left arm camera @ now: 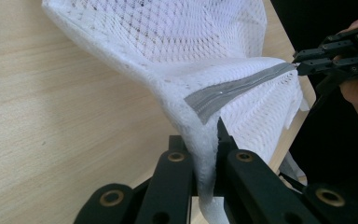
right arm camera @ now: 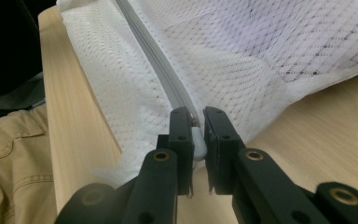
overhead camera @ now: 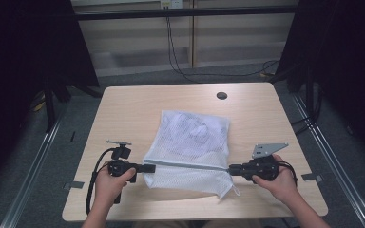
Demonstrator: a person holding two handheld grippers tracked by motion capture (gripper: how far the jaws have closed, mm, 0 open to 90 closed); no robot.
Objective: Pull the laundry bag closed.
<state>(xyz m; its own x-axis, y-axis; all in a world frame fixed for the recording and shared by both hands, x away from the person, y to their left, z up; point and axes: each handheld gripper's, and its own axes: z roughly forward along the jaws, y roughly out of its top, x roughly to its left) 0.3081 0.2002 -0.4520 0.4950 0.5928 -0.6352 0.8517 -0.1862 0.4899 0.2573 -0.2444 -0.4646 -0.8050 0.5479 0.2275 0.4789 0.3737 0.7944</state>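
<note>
white mesh laundry bag on the wooden table, centre toward the near edge. fabric is net, see-through, something pale inside the far half. grey zipper runs left-right across the near part, pulled taut and lifted off the tabletop; near flap hangs below it toward the near edge.

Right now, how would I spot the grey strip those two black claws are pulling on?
On the pale wooden table lies a white mesh laundry bag. Across its near part runs a grey zipper, stretched straight between the left gripper and right gripper. It is the bag's one smooth grey band amid white netting.
</note>
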